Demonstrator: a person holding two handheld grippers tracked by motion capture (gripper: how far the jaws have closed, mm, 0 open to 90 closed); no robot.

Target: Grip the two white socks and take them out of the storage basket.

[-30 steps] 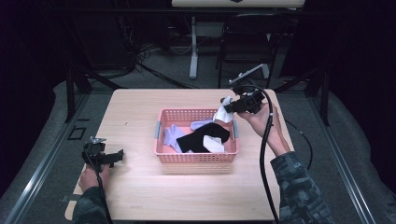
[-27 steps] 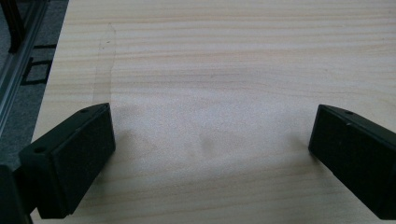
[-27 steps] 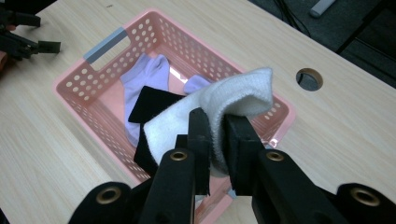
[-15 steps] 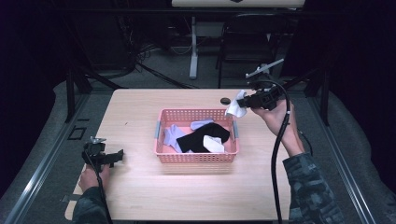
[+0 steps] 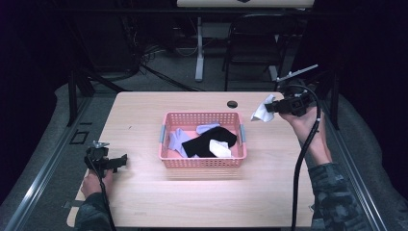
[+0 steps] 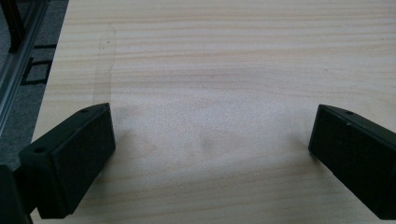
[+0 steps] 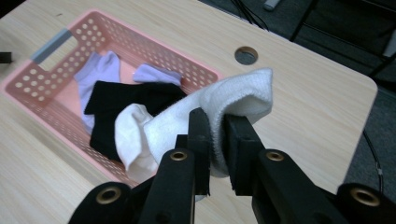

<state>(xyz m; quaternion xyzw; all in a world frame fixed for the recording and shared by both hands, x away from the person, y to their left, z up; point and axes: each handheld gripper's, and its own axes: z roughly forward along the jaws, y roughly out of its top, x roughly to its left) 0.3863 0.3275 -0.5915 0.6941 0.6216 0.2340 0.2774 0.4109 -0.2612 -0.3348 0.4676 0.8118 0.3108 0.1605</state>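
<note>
A pink basket (image 5: 166, 160) stands mid-table with lavender socks (image 5: 177, 140), a black sock (image 5: 208, 140) and a white sock (image 5: 220, 148) inside. My right gripper (image 5: 272, 108) hangs above the table to the right of the basket, shut on another white sock (image 5: 261, 111). In the right gripper view that white sock (image 7: 233, 100) is pinched between the jaws, with the basket (image 7: 42, 79) beyond and below. My left gripper (image 5: 122, 160) rests low at the table's left side, open, with bare wood between its jaws (image 6: 210, 140).
A round cable hole (image 5: 232, 103) sits in the tabletop behind the basket. The table's right edge (image 5: 332, 159) runs close under my right forearm. A chair (image 5: 255, 45) and table legs stand on the dark floor beyond the far edge.
My right gripper has carried the white sock up out of the basket and rightward, past its right rim. The left gripper has stayed put.
</note>
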